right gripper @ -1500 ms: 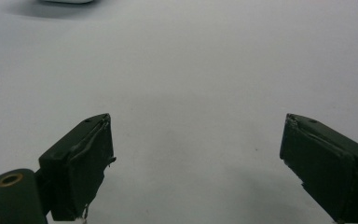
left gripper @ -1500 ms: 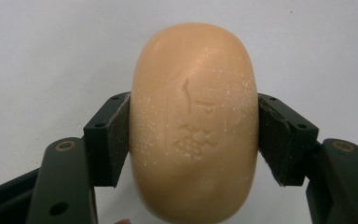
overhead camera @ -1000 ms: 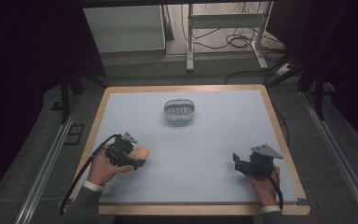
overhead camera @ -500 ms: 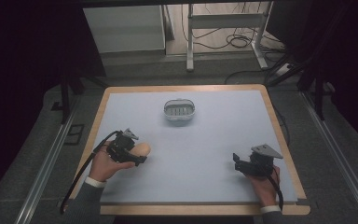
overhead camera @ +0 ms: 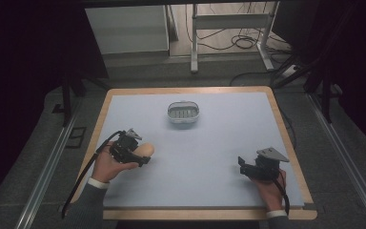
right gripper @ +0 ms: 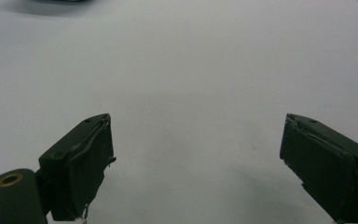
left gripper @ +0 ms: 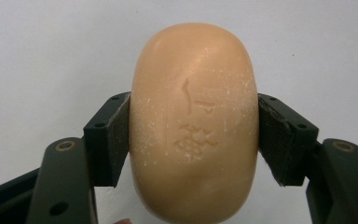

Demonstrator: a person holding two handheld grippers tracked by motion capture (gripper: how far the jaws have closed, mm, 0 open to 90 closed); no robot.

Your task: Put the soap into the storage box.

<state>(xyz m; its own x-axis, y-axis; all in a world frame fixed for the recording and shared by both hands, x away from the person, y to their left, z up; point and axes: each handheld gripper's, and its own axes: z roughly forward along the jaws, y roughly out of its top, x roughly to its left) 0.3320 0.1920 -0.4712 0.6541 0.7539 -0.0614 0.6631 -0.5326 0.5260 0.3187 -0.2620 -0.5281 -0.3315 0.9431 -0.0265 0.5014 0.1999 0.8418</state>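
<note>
currently the left gripper is clamping the soap bar across its short axis; the soap dish is lying toward upper centre, nearer this gripper. right gripper is resting open.

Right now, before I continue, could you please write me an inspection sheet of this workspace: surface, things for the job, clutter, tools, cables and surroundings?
Surface: pale blue table with a wooden edge; no spills seen.
Things for the job: tan oval soap bar with a stamped mark, at the near left; small grey dish with a slotted floor, at the far middle, nothing in it.
Clutter: nothing seen.
Tools: left tool shut on the soap bar, pads pressing both sides; right tool open, nothing between its jaws, at the near right.
Cables: one black cable trails from the left tool over the table's near left edge; loose cables lie on the floor behind.
Surroundings: white metal frame legs behind the table; dark at both sides.
</note>
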